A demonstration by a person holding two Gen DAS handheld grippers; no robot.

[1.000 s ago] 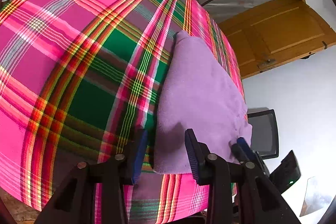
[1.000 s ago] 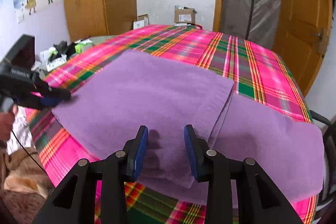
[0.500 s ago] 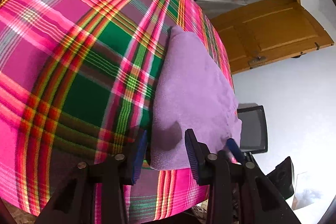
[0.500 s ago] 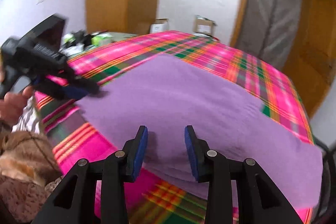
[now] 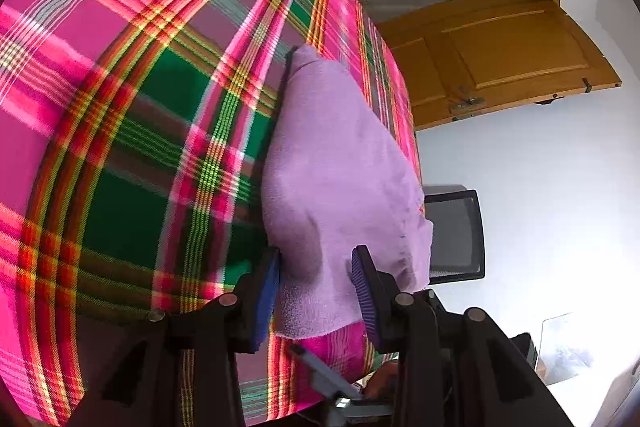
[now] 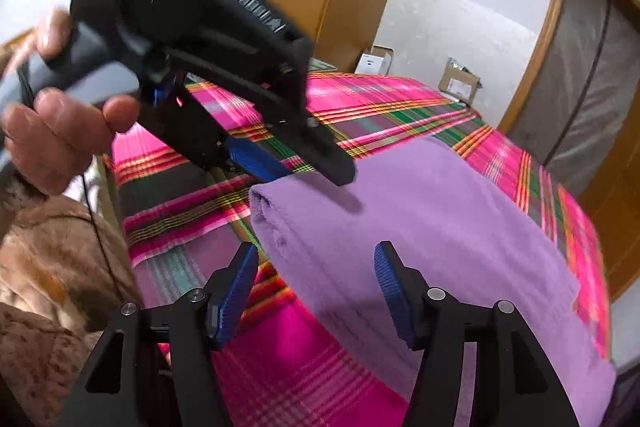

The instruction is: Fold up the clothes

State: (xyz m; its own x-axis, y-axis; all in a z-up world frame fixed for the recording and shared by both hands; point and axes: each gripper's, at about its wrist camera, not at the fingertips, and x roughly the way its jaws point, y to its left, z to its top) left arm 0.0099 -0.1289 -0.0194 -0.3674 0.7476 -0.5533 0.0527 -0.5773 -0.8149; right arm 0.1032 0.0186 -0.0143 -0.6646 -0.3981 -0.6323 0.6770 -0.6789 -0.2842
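A purple cloth [image 5: 340, 167] lies folded on the pink and green plaid table [image 5: 160, 147]. In the left wrist view its near corner sits between the fingers of my left gripper [image 5: 316, 259], which is open and low over the fabric. The right wrist view shows the same cloth [image 6: 420, 227] as a long folded slab with a rolled left end. My right gripper [image 6: 317, 255] hangs open and wide just above that end. The left gripper [image 6: 316, 179] comes in from the upper left, with its tips at the cloth's far left corner.
A person's hand [image 6: 60, 131] holds the left gripper's handle, above a brown fuzzy sleeve [image 6: 52, 267]. A black chair [image 5: 456, 231] stands past the table's right edge. Wooden doors [image 5: 500, 51] and cardboard boxes [image 6: 458, 83] are behind the table.
The right gripper has swung left along the cloth towards the left gripper, and its jaws have spread wider. The left gripper has slid further onto the cloth's corner.
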